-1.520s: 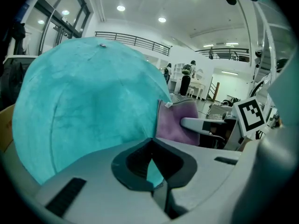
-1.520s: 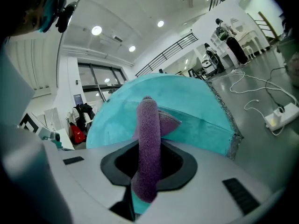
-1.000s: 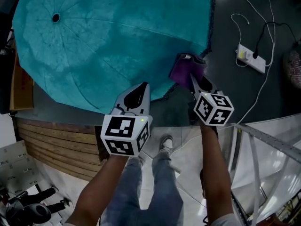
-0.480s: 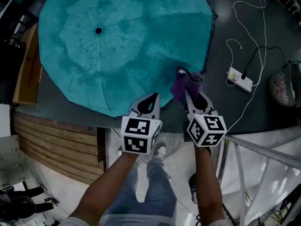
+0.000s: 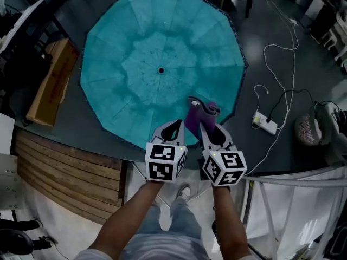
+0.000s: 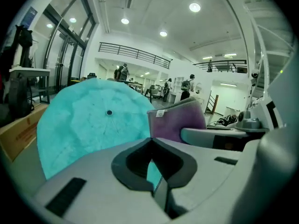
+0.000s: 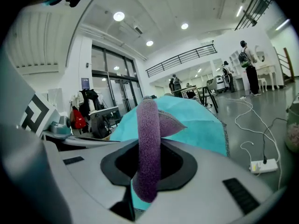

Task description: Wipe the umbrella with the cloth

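An open teal umbrella [image 5: 162,58] lies canopy-up on the dark floor, its tip [image 5: 161,70] near the middle. My right gripper [image 5: 200,121] is shut on a folded purple cloth [image 5: 196,114], held over the canopy's near right edge. In the right gripper view the cloth [image 7: 148,148] stands upright between the jaws, with the umbrella [image 7: 196,125] behind it. My left gripper [image 5: 172,128] is shut and holds nothing, close beside the right one above the umbrella's near rim. The left gripper view shows the umbrella [image 6: 88,125] and the cloth [image 6: 175,120] at the right.
A cardboard box [image 5: 51,83] lies left of the umbrella. A wooden pallet [image 5: 59,172] sits at the near left. A white power strip [image 5: 264,122] with cables lies on the floor to the right, and a metal rail [image 5: 303,169] crosses the near right. People stand far off in the hall.
The view has pulled back and the whole umbrella now shows. Both grippers have drawn close together, the cloth still in the right one.
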Demonstrator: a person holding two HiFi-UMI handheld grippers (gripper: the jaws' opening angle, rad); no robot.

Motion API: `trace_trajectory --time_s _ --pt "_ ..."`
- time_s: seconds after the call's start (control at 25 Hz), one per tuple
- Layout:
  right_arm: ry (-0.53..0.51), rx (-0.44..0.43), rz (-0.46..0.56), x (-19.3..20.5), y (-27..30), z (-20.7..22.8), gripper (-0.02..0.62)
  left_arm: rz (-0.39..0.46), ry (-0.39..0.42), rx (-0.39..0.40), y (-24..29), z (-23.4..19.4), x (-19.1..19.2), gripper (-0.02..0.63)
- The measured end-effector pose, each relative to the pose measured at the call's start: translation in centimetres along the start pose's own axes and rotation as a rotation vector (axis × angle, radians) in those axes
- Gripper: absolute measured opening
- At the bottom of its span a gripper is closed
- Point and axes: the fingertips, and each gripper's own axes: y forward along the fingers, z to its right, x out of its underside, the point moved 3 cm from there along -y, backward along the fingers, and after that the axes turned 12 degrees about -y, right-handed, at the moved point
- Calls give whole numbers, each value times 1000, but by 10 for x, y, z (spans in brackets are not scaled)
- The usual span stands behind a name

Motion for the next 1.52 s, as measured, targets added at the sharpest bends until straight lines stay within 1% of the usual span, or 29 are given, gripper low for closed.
trace_trajectory --time_s 0.2,0.4,0.52,0.72,0.92,1.52 --pt "-13 -22 57 -58 -14 -45 77 69 12 1 -55 -4 -46 6" --pt "-62 -47 77 -93 -21 -84 77 108 19 -4 -95 -15 -73 6" --pt "-89 -60 78 -106 -24 -100 77 131 16 -9 -112 -20 -84 5" --pt "-127 -68 66 -111 -25 -123 77 155 18 -10 -132 -30 -90 6" --pt "-149 -71 71 -118 -20 -133 77 174 22 -12 -138 -37 -96 5" --pt "-169 -83 54 -113 -15 -148 77 166 29 -10 -142 -44 -92 6"
